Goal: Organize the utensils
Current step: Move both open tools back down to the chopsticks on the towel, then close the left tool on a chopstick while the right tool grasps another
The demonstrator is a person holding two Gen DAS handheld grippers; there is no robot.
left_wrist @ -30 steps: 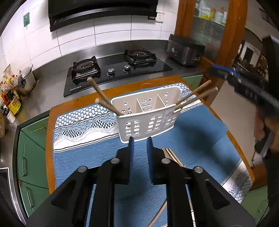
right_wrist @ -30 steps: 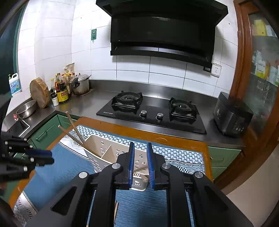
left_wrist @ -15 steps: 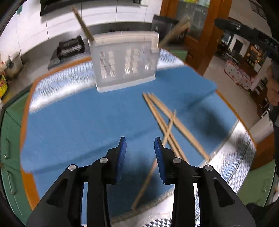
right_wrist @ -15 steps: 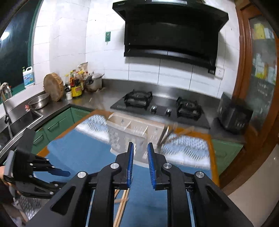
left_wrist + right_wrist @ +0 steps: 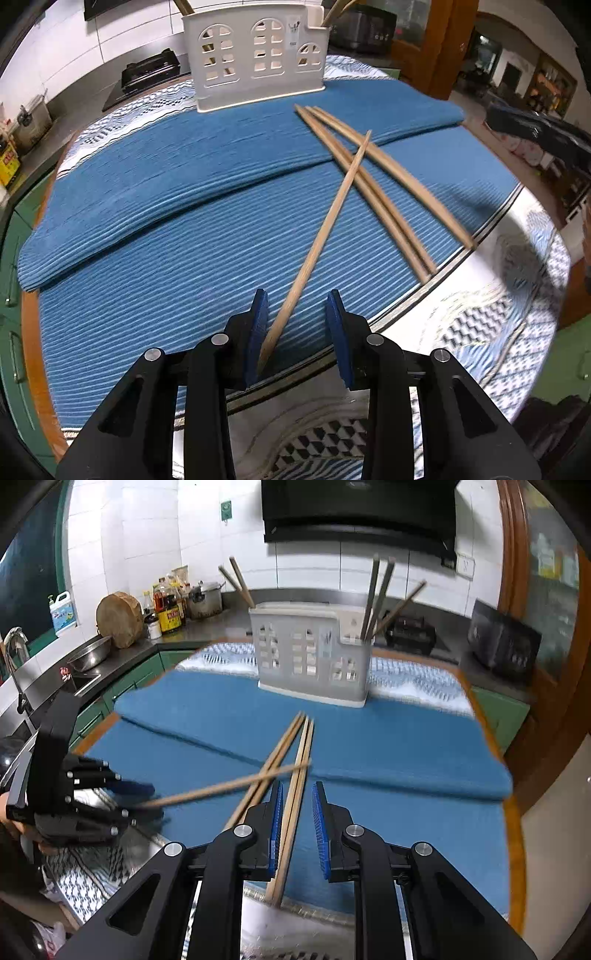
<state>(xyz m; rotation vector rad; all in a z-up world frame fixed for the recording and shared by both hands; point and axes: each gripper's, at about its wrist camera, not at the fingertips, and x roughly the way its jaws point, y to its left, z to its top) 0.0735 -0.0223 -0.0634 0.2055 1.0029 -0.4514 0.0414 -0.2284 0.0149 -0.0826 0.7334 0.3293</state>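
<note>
Several wooden chopsticks lie crossed on the blue mat. My left gripper is open low over the mat, with the near end of a single slanted chopstick between its jaws, close to the left pad. My right gripper is open, with a pair of chopsticks lying between its jaws. The white slotted utensil holder stands at the back of the mat with chopsticks upright in both ends; it also shows in the left wrist view. The left gripper shows in the right wrist view.
A gas stove and steel counter lie behind the table. Bottles, a pot and a wooden block stand at the left by the sink. A black appliance sits at the right. The patterned cloth hangs over the near edge.
Both grippers dropped from above the holder down to the mat and opened. Each now straddles loose chopsticks near their close ends.
</note>
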